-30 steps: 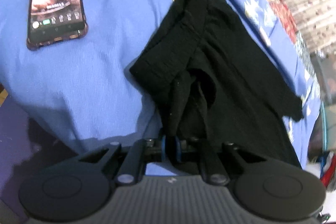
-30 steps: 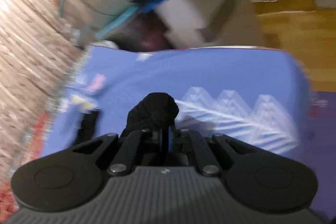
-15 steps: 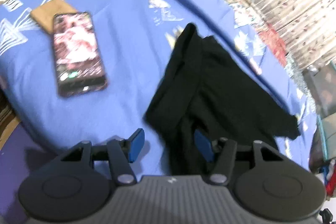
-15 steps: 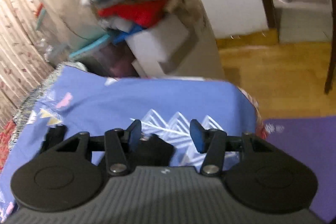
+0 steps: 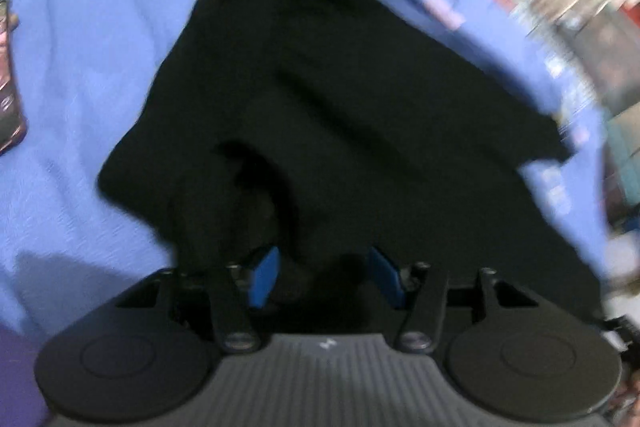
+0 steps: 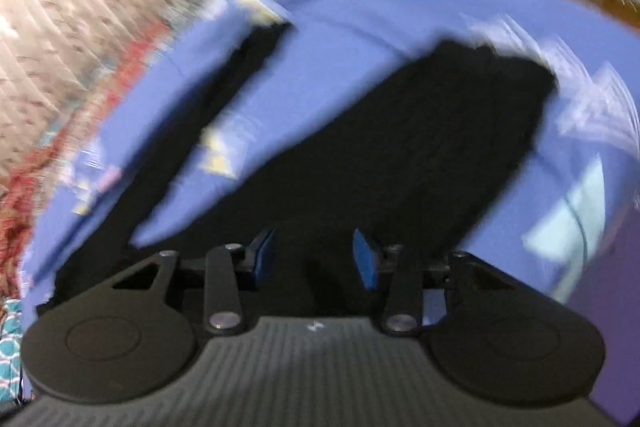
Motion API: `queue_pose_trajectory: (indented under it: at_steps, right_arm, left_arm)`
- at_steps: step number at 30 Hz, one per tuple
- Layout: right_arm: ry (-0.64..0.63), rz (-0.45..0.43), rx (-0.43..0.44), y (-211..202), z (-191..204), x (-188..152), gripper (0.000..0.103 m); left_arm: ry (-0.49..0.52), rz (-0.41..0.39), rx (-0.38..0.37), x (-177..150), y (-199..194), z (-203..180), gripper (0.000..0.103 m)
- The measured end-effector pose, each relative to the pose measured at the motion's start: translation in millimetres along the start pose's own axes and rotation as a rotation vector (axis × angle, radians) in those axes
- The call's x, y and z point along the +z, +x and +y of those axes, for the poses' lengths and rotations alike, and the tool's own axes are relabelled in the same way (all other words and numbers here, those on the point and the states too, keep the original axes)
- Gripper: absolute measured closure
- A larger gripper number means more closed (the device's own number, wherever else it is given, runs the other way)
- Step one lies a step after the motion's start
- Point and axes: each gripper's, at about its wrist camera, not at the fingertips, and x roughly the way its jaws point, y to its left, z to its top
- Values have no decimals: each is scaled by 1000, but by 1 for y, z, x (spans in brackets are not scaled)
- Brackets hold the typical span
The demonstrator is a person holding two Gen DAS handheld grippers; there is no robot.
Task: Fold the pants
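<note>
Both our grippers now let go and swung over the black pants (image 5: pixel 340 99), left gripper (image 5: pixel 326 277) and right gripper (image 6: pixel 314 257) spread wide, pants lying on the blue bedspread (image 5: pixel 80 67), phone (image 5: pixel 10 99) left of pants.

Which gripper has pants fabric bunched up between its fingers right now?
The left gripper: a fold of the black pants rises between its open blue pads. The right gripper is open above flat fabric.
</note>
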Motion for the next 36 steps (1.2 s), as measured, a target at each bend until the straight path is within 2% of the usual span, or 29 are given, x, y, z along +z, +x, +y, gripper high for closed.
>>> queue_pose_trajectory:
  at_steps: [1, 2, 3, 6, 7, 10, 13, 16, 20, 24, 27, 29, 32, 36]
  right_arm:
    - [19, -7, -7, 1, -8, -2, 77]
    - [42, -18, 7, -3, -15, -2, 78]
    - [52, -31, 8, -7, -17, 0, 78]
    - [35, -128, -97, -27, -18, 3, 76]
    - [30, -149, -99, -30, -17, 4, 73]
    - [-17, -196, -59, -43, -5, 6, 71]
    - [-77, -210, -46, -42, 13, 8, 68]
    - [-69, -196, 5, -33, 30, 13, 68]
    - [-46, -177, 37, -24, 41, 25, 68]
    - [2, -116, 93, -11, 57, 44, 68]
    - [-9, -92, 139, -2, 78, 70, 66]
    - [-23, -73, 157, 11, 97, 90, 61]
    - [-60, -64, 158, 40, 140, 124, 60]
    - [-121, -70, 128, 98, 201, 165, 51]
  left_arm:
    - [14, -11, 13, -3, 0, 2, 70]
    - [16, -14, 0, -3, -4, 4, 70]
    - [10, -15, -8, -4, -7, 5, 70]
    - [-15, -7, -28, -1, -11, 11, 70]
    - [-18, -7, -30, -1, -13, 11, 69]
    - [-5, -32, -36, 1, -22, 5, 60]
    - [19, -81, -51, 10, -35, -4, 59]
    - [31, -152, -51, 26, -57, -4, 57]
    - [56, -243, 16, 60, -83, 1, 56]
    - [157, -306, 153, 104, -91, -12, 56]
    - [266, -337, 238, 142, -77, -33, 53]
    - [329, -331, 251, 168, -56, -47, 48]
    - [407, -317, 269, 196, -19, -62, 40]
    - [434, -242, 275, 222, 51, -70, 37]
